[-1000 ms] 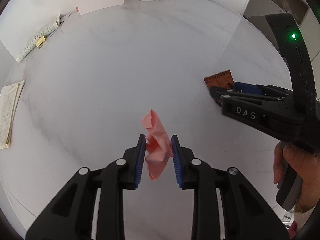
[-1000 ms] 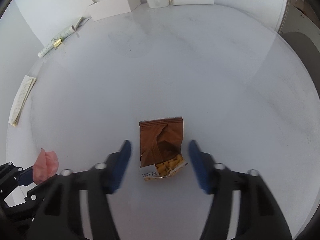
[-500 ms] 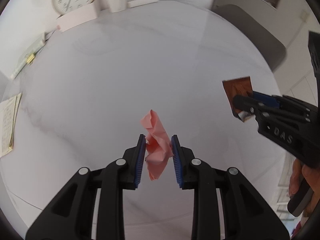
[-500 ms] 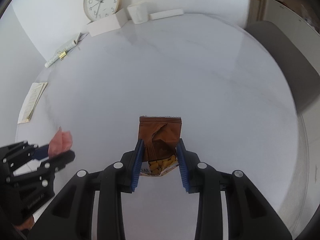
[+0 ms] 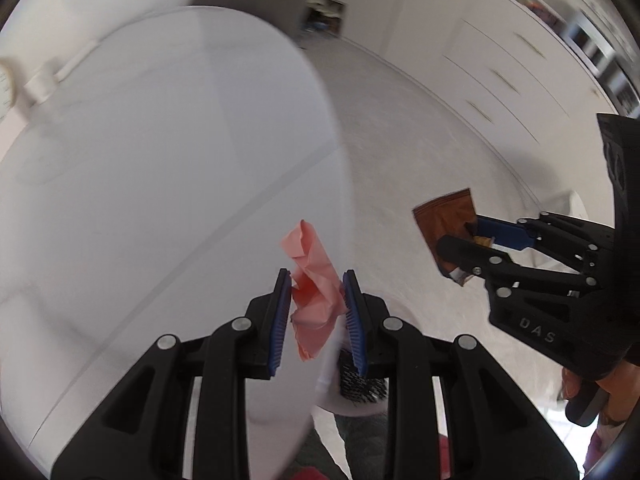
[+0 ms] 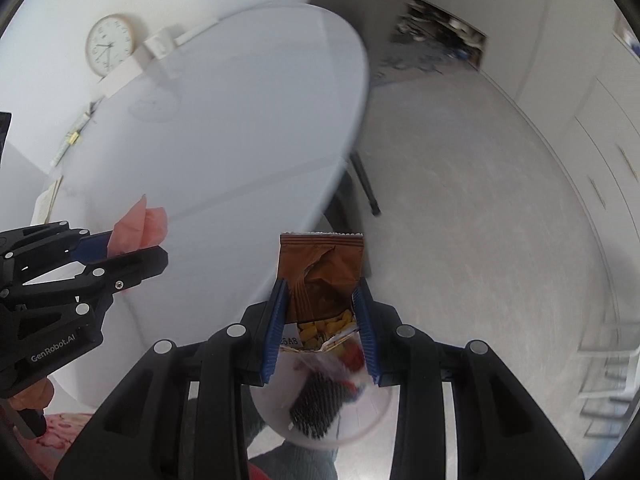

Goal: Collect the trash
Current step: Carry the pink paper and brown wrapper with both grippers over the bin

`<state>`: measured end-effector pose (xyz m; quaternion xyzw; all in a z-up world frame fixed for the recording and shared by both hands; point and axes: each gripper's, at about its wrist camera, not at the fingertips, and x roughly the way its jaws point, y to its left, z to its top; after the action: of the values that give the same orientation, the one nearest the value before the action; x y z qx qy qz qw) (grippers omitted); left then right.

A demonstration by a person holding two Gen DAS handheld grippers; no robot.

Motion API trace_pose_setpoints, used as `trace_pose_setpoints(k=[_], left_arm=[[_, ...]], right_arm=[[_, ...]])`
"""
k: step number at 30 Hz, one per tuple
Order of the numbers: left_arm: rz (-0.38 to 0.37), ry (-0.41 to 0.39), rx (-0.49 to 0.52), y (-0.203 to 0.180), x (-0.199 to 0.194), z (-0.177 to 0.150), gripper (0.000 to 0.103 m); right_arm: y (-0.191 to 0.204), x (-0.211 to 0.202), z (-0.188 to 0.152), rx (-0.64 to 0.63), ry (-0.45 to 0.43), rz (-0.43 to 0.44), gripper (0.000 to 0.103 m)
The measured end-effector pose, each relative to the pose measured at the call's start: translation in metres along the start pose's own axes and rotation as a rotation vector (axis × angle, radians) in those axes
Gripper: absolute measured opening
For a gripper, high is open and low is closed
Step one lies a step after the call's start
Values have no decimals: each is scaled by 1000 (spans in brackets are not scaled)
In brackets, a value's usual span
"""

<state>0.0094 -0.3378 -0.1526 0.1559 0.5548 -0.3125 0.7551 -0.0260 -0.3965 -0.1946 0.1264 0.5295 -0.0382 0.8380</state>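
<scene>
My left gripper (image 5: 316,316) is shut on a crumpled pink paper (image 5: 314,280) and holds it in the air at the white table's right edge. My right gripper (image 6: 320,328) is shut on a brown snack packet (image 6: 324,272) with yellow pieces showing, held over the floor. A white trash bin (image 6: 360,428) with trash inside stands on the floor right below the right gripper. In the left wrist view the bin (image 5: 362,394) shows below the fingers, and the right gripper (image 5: 472,248) with the packet (image 5: 446,220) is at the right. The left gripper (image 6: 132,248) shows at the left of the right wrist view.
The white oval table (image 6: 224,128) lies to the left, with a clock (image 6: 110,45), a white mug (image 6: 160,46), papers (image 6: 74,140) and a box along its far side. A grey chair (image 6: 360,8) stands behind it. White cabinets (image 5: 520,60) line the right wall.
Both grippers have swung right, off the table and out over the floor, each still holding its item. The trash bin has come into view below them.
</scene>
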Motion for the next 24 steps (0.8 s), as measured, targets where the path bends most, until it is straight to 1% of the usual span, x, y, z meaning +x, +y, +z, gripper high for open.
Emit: trace_pose_setpoints(k=[3,5,7,8,10,14,16,19,21,22,23,24], left_arm=[[-37,43,66,-42,12,-16,26],[-46,80,102,-65,21,-28,26],[-58,116,130,-79,30,-39,26],[-56,124,134,-80,33,-43,26],[-72,166,144,-90,43,-54,26],[-104,255,133,-96,66,-69,26],[-119,282,131,-101,76,-75,26],[-148,329,118,-103,97,-83,26],[-171,378,106,-110,114,-90,26],[-177,401,103,-109,120,-95,29],[-167,412,105,-110,124,-97,30],[-153,410,118,-113,127,-99,34]], right_arm=[[-27,-10,-39,50,21,-12,35],[-36,-11,-55,66,34,-15,35],[-44,-13,-70,75,47,-14,35],[-48,-13,-77,78,52,-12,35],[-53,-14,-86,82,59,-3,35],[-55,-15,-94,74,58,14,36],[-58,-16,-98,72,55,21,36],[-67,-19,-108,66,55,27,36],[-69,-19,-111,65,56,29,36],[-70,-19,-111,64,58,27,36],[-70,-18,-111,62,60,27,36],[-70,-17,-109,62,62,26,36]])
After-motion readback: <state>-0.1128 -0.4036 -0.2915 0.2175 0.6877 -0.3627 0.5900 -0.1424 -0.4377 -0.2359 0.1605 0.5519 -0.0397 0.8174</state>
